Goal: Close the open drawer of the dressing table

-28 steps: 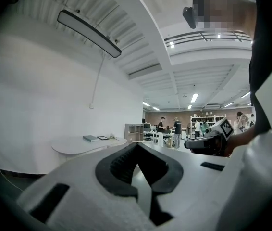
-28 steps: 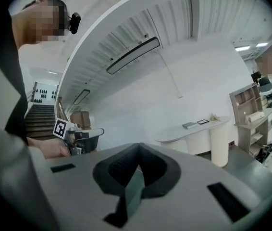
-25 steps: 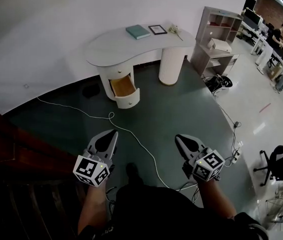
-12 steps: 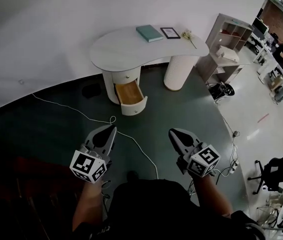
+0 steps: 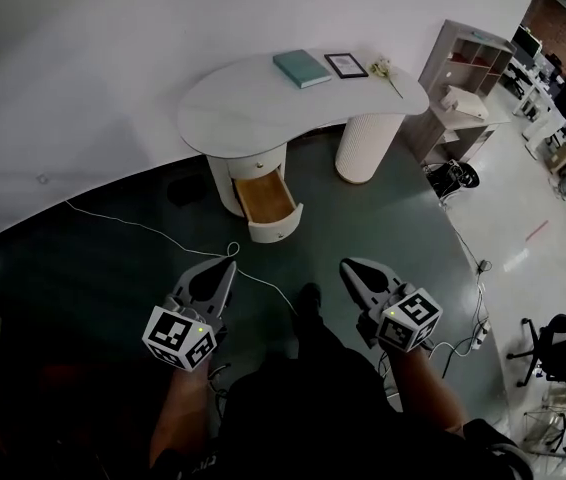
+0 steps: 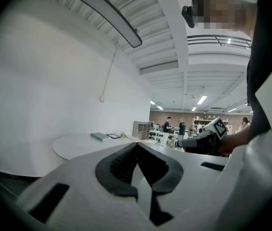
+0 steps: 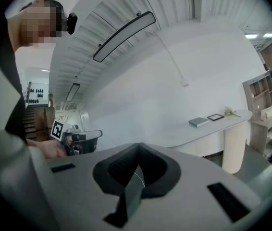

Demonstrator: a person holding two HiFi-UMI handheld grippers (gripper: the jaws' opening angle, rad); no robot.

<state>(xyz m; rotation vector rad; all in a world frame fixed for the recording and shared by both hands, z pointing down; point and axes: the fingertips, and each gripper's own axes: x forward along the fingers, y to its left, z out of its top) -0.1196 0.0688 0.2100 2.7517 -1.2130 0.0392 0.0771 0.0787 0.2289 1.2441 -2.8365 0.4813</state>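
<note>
A white kidney-shaped dressing table point(image 5: 263, 98) stands against the wall. Its lower drawer point(image 5: 271, 208) is pulled out, showing a bare wooden inside; the drawer above it is closed. My left gripper point(image 5: 229, 265) and right gripper point(image 5: 345, 264) hang side by side over the dark floor, well short of the drawer and pointing toward the table. Both are shut with nothing between the jaws. In the left gripper view the tabletop point(image 6: 83, 146) lies ahead beyond the closed tips point(image 6: 137, 143). In the right gripper view the tabletop point(image 7: 198, 131) sits ahead to the right of the tips point(image 7: 137, 146).
A teal book point(image 5: 302, 68), a framed picture point(image 5: 347, 65) and a flower sprig point(image 5: 383, 71) lie on the tabletop. A white cable point(image 5: 163, 233) runs across the floor in front of the drawer. A shelf unit point(image 5: 468, 78) stands right of the table; office chairs and people are at far right.
Both grippers and the person have moved toward the table, which now appears closer and lower in the head view. The jaws stayed shut.
</note>
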